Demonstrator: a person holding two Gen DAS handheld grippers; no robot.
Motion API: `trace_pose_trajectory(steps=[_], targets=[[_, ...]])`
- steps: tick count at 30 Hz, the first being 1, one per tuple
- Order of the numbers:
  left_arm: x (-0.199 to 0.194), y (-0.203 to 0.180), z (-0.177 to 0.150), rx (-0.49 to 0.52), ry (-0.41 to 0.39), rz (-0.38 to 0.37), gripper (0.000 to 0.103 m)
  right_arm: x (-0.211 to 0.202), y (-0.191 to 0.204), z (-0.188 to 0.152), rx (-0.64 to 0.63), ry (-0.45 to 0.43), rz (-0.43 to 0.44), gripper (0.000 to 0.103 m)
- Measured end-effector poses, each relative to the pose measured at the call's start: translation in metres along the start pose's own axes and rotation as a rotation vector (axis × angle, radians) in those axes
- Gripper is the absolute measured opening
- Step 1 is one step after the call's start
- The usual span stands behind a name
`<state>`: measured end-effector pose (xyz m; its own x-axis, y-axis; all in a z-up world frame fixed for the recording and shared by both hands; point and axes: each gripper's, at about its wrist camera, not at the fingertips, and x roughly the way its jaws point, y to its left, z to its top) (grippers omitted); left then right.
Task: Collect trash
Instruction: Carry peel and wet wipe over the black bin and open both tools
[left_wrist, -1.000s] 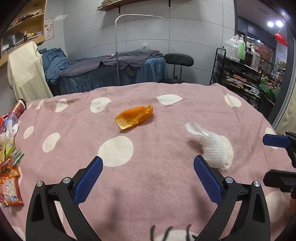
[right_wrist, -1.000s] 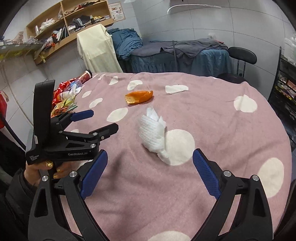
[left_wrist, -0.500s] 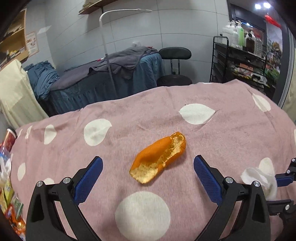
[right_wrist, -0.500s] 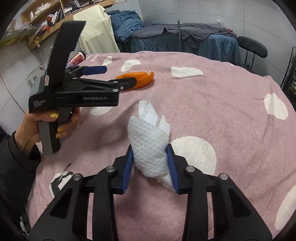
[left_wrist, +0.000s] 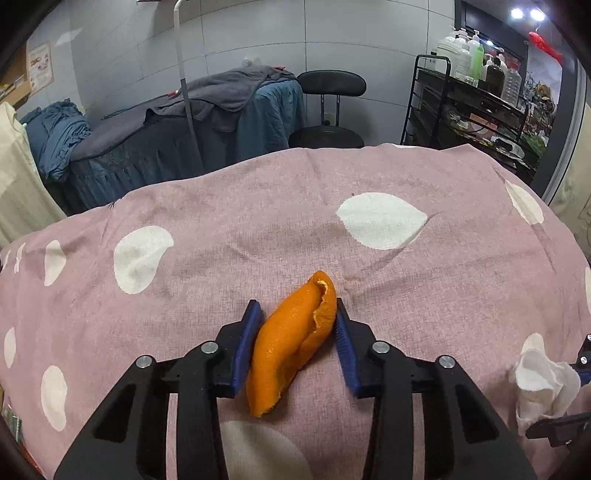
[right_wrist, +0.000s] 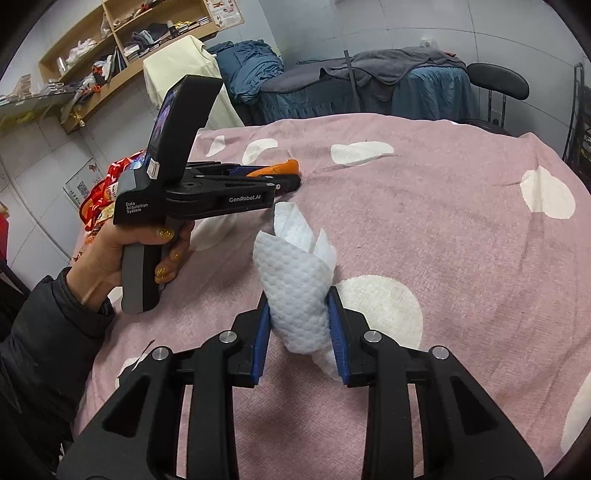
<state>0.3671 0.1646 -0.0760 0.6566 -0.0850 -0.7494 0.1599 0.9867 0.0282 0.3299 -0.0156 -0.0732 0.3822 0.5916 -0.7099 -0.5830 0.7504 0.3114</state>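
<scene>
Left gripper (left_wrist: 295, 339) clamps the curled orange peel (left_wrist: 291, 347) lengthwise between its pads; right gripper (right_wrist: 298, 332), beside it, pinches the crumpled white paper towel (right_wrist: 295, 280).

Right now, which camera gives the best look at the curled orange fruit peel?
The left wrist view: the curled orange fruit peel fills the centre, pinched in the left gripper. The right wrist view shows only its tip beyond that gripper.

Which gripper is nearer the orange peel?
Left. The left gripper has its fingers closed on the orange peel; the right gripper holds a white tissue off to the peel's right.
</scene>
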Motion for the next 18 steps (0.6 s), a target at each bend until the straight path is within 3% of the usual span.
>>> trace_pose_trajectory(steps=[7, 18], targets=[[-0.025, -0.008, -0.010, -0.048, -0.030, -0.005, 0.027, -0.013, -0.004, 0.002, 0.025, -0.044, 0.005, 0.030], [-0.098, -0.053, -0.034, -0.092, -0.142, -0.038, 0.027, -0.071, 0.000, -0.009, 0.023, -0.135, -0.007, 0.030]])
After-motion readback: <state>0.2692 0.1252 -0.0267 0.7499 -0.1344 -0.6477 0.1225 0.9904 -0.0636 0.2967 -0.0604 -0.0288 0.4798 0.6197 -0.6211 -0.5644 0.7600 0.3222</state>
